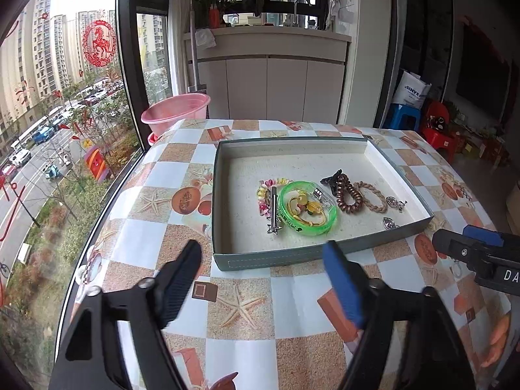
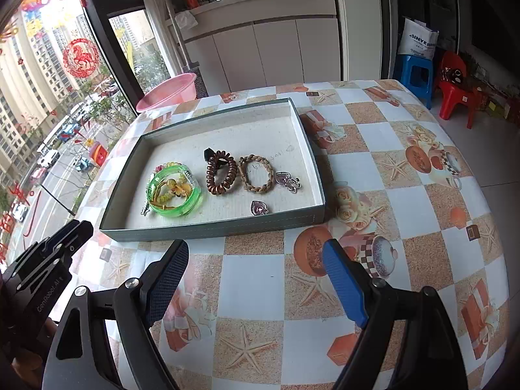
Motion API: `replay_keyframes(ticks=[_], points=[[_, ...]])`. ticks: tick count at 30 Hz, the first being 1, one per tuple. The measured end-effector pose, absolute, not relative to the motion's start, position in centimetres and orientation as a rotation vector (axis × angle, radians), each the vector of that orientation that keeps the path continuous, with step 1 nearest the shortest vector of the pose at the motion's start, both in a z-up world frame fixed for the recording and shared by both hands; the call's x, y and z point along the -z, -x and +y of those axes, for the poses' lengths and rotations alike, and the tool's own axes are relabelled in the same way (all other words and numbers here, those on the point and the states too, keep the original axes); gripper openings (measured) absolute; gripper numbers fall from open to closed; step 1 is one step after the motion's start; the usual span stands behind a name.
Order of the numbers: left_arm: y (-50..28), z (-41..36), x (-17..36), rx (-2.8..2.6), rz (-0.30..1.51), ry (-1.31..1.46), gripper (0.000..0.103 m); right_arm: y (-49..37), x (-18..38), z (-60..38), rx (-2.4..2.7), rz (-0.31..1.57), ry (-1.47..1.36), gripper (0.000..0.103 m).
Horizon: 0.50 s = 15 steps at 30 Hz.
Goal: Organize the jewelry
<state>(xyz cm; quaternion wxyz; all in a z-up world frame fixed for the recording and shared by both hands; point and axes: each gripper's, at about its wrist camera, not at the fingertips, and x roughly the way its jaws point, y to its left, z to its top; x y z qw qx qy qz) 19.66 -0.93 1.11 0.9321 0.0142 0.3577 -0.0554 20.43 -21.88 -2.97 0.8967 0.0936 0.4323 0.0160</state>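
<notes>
Both tongs are held empty with their jaws spread apart above the table [image 2: 373, 136], short of the tray's near wall: the left tongs [image 1: 263, 256] toward its left half, the right tongs [image 2: 256, 253] toward its right. All jewelry that can be seen is already gathered in the grey tray [image 2: 208, 227]: the green bangle [image 2: 175, 195] piled with smaller pieces, the brown coil band [image 2: 221, 173], the braided band [image 2: 256, 174] and two heart charms [image 2: 259, 208]. No piece is seen loose on the tablecloth, so the collecting is judged largely done, with only some spreading or straightening of the heap around the bangle possibly left.
</notes>
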Motion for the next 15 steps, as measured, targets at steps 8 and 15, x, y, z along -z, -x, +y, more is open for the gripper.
replay_keyframes(ticks=[8, 15], points=[[-21.1, -2.3, 3.1, 0.105, 0.711, -0.04, 0.103, -18.5, 2.8, -21.3, -0.03, 0.85, -0.166, 0.086], [-22.7, -3.2, 7.2, 0.087, 0.713, -0.05, 0.103, -16.9, 2.7, -21.0, -0.001, 0.796, -0.123, 0.086]])
